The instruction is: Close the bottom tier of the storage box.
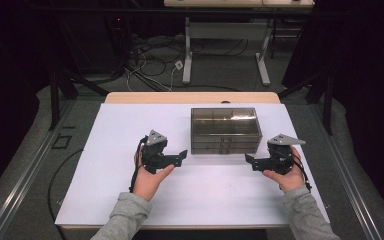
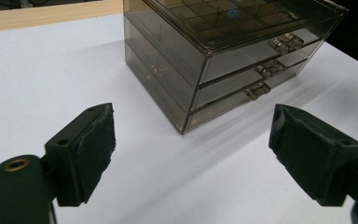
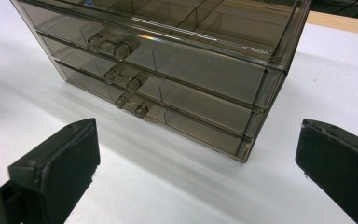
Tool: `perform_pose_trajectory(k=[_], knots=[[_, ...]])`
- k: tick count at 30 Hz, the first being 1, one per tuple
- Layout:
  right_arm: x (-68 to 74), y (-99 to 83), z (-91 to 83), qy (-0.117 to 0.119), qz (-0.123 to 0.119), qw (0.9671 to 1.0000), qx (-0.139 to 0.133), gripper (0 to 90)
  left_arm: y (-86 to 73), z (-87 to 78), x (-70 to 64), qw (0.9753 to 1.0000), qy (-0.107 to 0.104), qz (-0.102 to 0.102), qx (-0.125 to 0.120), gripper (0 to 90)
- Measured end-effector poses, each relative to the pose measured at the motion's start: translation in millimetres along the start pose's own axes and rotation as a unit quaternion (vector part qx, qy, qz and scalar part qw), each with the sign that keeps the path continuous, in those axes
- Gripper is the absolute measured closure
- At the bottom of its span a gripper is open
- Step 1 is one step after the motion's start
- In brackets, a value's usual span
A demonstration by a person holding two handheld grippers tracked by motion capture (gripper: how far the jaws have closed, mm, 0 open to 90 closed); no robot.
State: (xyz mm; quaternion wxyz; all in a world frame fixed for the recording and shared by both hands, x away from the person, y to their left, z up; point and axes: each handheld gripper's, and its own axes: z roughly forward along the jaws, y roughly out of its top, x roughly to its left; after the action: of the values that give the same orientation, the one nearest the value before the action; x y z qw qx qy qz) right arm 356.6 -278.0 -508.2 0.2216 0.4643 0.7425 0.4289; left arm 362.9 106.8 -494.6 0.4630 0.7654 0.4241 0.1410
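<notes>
nearest the person, the left gripper [image 1: 182, 156] and the right gripper [image 1: 248, 160] are hovering over the white table [image 1: 105, 150], each with jaws gaping wide and gripping nothing. just beyond and between them, a smoky clear drawer box [image 1: 224, 129] is sitting, its three handled drawers [image 3: 168, 88] closed and facing the grippers.

no readable text, labels or numbers on anything in view
</notes>
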Motion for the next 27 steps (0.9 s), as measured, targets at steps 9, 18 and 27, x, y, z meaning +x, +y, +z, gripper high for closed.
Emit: perform_pose_trajectory(k=[9, 18, 27], knots=[[-1.9, 1.1, -2.2, 0.001, 0.001, 1.0000, -0.007, 0.0, -5.7, -12.6, 9.0, 0.9993, -0.016, -0.026, -0.022, 0.6], [-0.6, 0.1, -0.9, 0.004, -0.014, 0.9999, -0.004, 0.0, -16.7, -35.5, 22.5, 0.9987, -0.008, -0.024, -0.045, 0.7], [1.1, -0.2, -4.5, 0.001, -0.024, 0.9997, -0.006, 0.0, -26.3, -52.0, 34.1, 0.9982, 0.014, -0.021, -0.053, 0.7]])
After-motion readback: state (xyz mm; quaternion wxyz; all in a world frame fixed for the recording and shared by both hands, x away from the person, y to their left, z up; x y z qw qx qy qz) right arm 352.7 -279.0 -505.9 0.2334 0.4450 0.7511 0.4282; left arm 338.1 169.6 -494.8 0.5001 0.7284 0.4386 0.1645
